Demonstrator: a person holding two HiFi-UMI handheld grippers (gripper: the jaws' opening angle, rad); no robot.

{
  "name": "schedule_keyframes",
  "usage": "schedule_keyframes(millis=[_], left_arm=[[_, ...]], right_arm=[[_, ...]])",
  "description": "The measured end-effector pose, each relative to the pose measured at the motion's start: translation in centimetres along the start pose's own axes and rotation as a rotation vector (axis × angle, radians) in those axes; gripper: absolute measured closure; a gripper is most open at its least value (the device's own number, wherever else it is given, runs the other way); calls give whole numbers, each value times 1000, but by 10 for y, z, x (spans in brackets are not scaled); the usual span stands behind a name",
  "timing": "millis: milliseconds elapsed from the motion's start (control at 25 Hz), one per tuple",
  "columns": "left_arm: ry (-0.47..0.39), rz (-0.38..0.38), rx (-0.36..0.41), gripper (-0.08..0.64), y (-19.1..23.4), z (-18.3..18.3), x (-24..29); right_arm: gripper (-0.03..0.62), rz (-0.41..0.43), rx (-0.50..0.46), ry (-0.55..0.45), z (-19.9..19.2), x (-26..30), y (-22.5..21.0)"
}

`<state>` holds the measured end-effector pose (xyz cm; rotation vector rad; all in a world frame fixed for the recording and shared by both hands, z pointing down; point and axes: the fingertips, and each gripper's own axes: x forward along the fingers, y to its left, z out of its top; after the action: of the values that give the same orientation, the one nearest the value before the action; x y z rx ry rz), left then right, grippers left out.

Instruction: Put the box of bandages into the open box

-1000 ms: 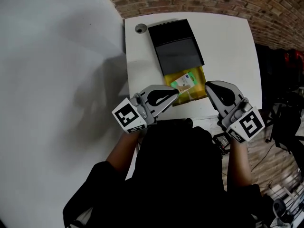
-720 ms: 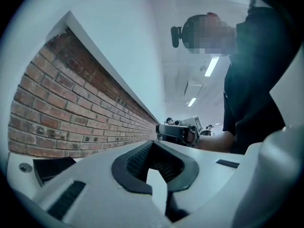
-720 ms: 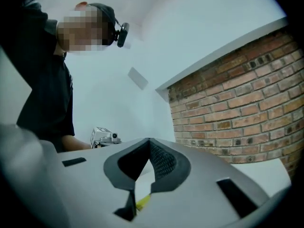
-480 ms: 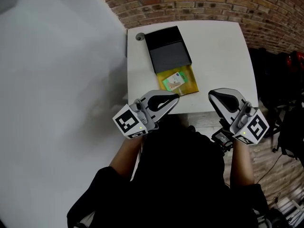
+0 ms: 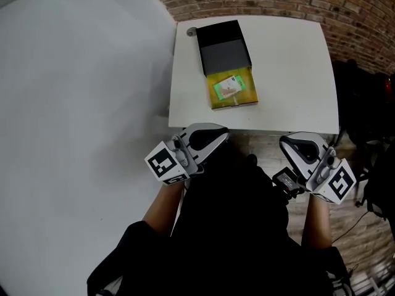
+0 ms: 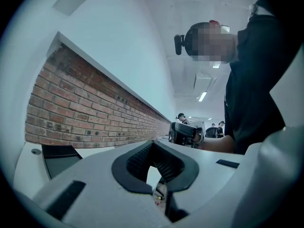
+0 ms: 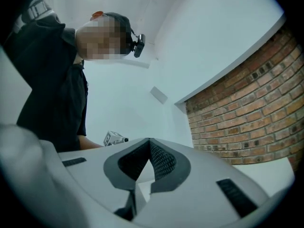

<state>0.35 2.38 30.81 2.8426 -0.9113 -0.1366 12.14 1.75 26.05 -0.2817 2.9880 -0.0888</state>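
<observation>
Box of bandages lies inside the open box; both tools are empty and near the body.

The left tool [image 5: 221, 133] and the right tool [image 5: 285, 142] each have their jaws pressed together on nothing, just off the near edge of the counter [image 5: 290, 73]. Ahead of them, nearer the left tool, the box of bandages [image 5: 228, 89] rests in the yellow open box [image 5: 250, 95], whose black lid [image 5: 223, 48] lies flat beyond it. The task looks done. If the bandages sit high or skewed, the lid could catch on them in closing; a careless reach could push the open box.

Left gripper [image 5: 219, 134] and right gripper [image 5: 287, 143] both closed, empty.
</observation>
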Motion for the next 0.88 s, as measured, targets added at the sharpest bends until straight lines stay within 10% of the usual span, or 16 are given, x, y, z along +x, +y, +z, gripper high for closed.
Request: schedule_keyframes(millis=[880], left_arm=[[-3,-20,-86,546,-61,-13,-76]], right_arm=[[586,13,105,103,-34,14,83]])
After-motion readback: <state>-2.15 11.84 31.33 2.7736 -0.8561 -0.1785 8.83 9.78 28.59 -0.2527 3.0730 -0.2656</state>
